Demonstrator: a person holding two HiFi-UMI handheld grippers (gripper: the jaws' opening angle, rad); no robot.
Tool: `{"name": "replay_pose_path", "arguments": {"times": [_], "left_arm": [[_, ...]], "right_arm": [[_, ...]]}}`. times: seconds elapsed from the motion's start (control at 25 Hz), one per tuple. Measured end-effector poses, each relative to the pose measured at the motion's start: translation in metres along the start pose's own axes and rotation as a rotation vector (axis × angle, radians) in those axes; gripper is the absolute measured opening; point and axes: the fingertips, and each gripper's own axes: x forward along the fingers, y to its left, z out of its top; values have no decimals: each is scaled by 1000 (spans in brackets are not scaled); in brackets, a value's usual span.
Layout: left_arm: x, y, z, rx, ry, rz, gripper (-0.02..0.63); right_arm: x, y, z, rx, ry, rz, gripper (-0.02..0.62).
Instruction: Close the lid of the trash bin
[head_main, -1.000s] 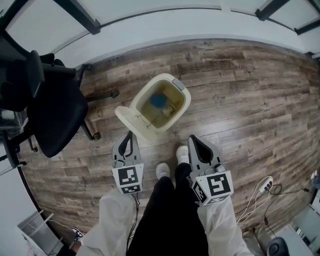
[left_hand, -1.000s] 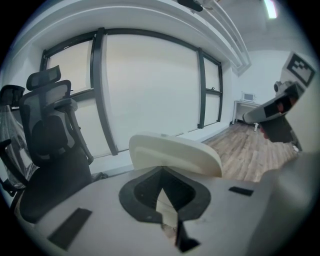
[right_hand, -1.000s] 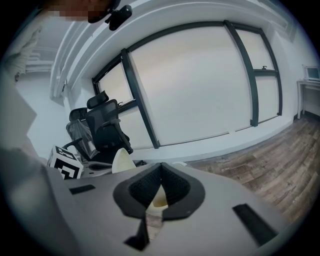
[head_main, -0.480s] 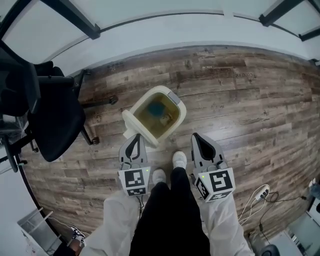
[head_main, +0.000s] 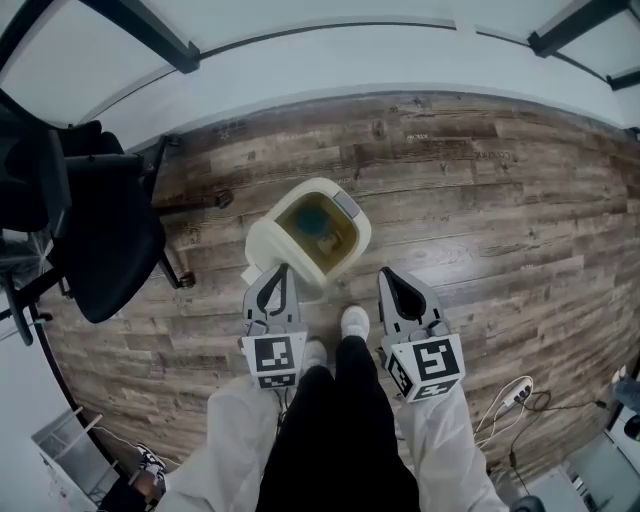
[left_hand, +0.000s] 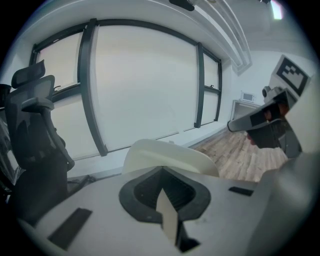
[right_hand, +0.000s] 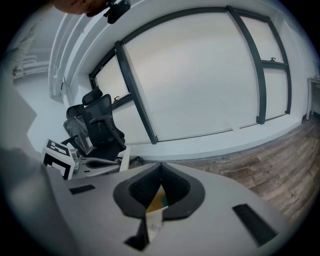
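Observation:
A cream trash bin (head_main: 345, 262) stands open on the wood floor, with a blue item and other waste inside. Its lid (head_main: 262, 247) hangs open on the bin's left side. My left gripper (head_main: 276, 273) is shut, with its tip at the lid's lower edge. In the left gripper view the lid (left_hand: 165, 156) rises just beyond the shut left gripper (left_hand: 161, 170). My right gripper (head_main: 388, 279) is shut and holds nothing, just right of the bin. The bin's yellowish inside (right_hand: 157, 201) shows through the right gripper (right_hand: 160, 168).
A black office chair (head_main: 95, 235) stands left of the bin, its wheeled base (head_main: 190, 270) close by. A white wall with dark window frames (head_main: 330, 50) runs behind. The person's legs and white shoes (head_main: 355, 320) are between the grippers. Cables (head_main: 515, 395) lie at lower right.
Both grippers have come closer to the bin. The left gripper's tip has reached the lid, which now looks narrower and more upright than one second ago.

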Motion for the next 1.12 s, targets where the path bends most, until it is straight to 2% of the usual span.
{"name": "replay_pose_path", "arguments": {"times": [0.48, 0.64, 0.92, 1.12], "left_arm": [[51, -20, -3, -43, 36, -50, 8], [67, -23, -8, -86, 61, -68, 8], [92, -32, -18, -48, 89, -101, 8], [101, -34, -22, -56, 103, -102, 8]], "right_arm": [[48, -32, -21, -19, 86, 32, 23], [64, -37, -27, -30, 116, 49, 23], [80, -49, -41, -36, 153, 59, 23], [88, -56, -48, -29, 164, 62, 23]]}}
